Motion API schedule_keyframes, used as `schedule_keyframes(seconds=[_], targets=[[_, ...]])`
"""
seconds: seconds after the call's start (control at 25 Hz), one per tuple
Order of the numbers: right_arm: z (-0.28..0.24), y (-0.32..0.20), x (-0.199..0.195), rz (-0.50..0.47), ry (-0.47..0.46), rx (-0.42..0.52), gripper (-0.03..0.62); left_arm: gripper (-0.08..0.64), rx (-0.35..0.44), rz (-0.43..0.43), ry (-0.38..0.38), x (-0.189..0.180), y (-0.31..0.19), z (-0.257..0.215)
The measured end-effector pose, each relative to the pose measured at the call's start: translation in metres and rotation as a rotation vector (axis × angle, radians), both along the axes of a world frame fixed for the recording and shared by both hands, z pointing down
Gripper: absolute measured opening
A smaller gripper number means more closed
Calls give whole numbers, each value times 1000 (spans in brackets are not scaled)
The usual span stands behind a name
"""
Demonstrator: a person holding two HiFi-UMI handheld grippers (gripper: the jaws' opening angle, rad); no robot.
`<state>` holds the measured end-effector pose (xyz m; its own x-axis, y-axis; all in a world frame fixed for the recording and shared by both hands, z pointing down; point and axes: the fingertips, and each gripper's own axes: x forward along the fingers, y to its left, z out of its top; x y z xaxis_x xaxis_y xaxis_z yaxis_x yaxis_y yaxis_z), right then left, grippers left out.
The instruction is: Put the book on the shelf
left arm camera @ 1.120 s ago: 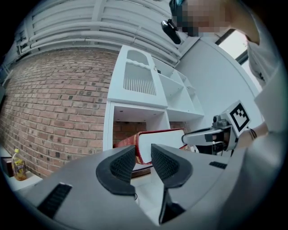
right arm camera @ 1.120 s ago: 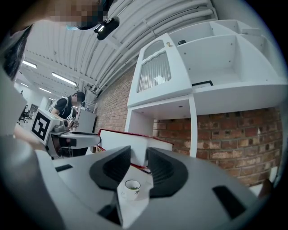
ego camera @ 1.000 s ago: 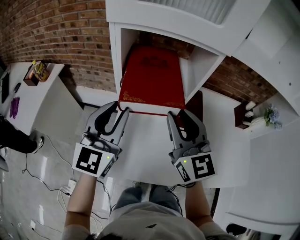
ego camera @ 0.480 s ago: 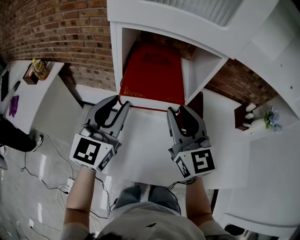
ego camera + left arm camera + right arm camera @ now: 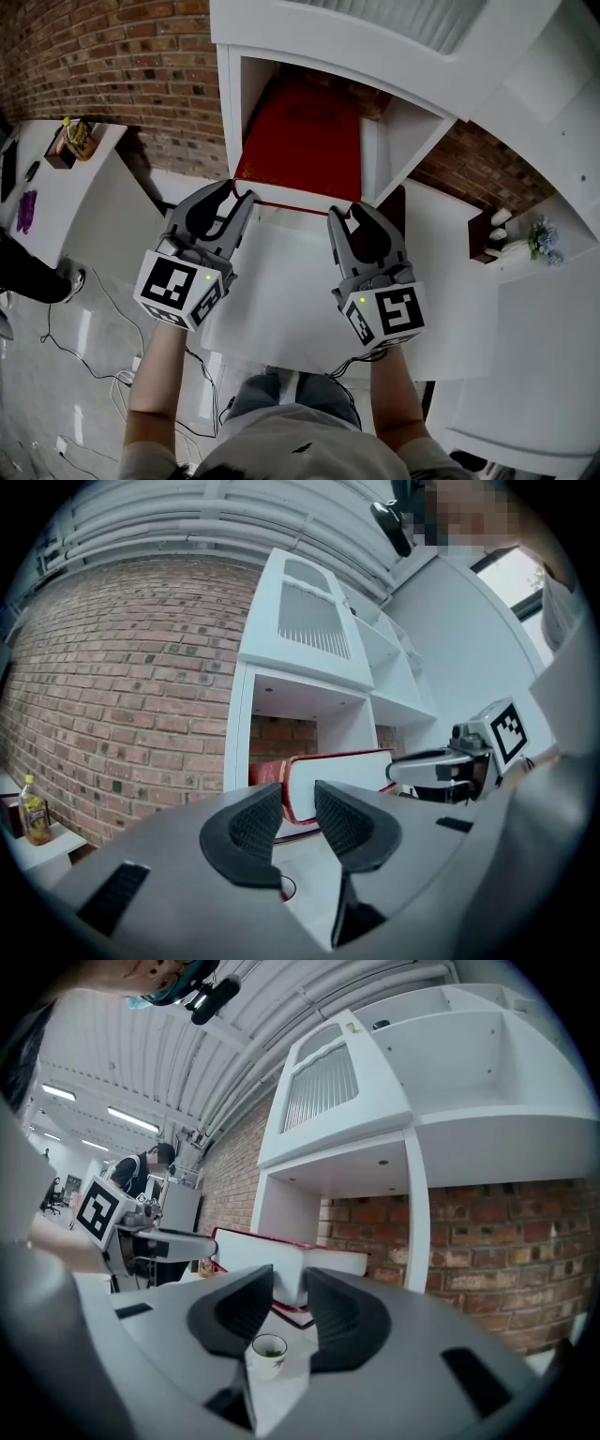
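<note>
In the head view, your left gripper [image 5: 239,194] and right gripper [image 5: 346,210] sit at the two near corners of the red book [image 5: 300,141]. The book lies flat in the lower opening of the white shelf [image 5: 231,112], upper centre of frame, with its near edge at the mouth above the white table [image 5: 281,281]. In the left gripper view, your jaws stand spread; the book's spine corner shows in the gap mid-frame, not clamped. In the right gripper view, your jaws have just been closing a little yet stand apart, with the book's other corner in the gap and a small white cup [image 5: 269,1349] low between them.
</note>
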<state>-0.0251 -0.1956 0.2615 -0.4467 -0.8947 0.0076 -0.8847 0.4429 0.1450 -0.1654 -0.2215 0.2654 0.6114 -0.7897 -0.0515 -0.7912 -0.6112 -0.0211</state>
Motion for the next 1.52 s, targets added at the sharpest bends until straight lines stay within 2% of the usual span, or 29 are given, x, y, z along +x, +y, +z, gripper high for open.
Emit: schedule_keyframes(seconds=[0.84,1.52], targets=[[5,-34,0,0,-12,-41,116,118,-27,-43,-60,0,-38,4],[13,-50,0,4,-13,-63,114,117,-46,-80,-59,0,-57,11]])
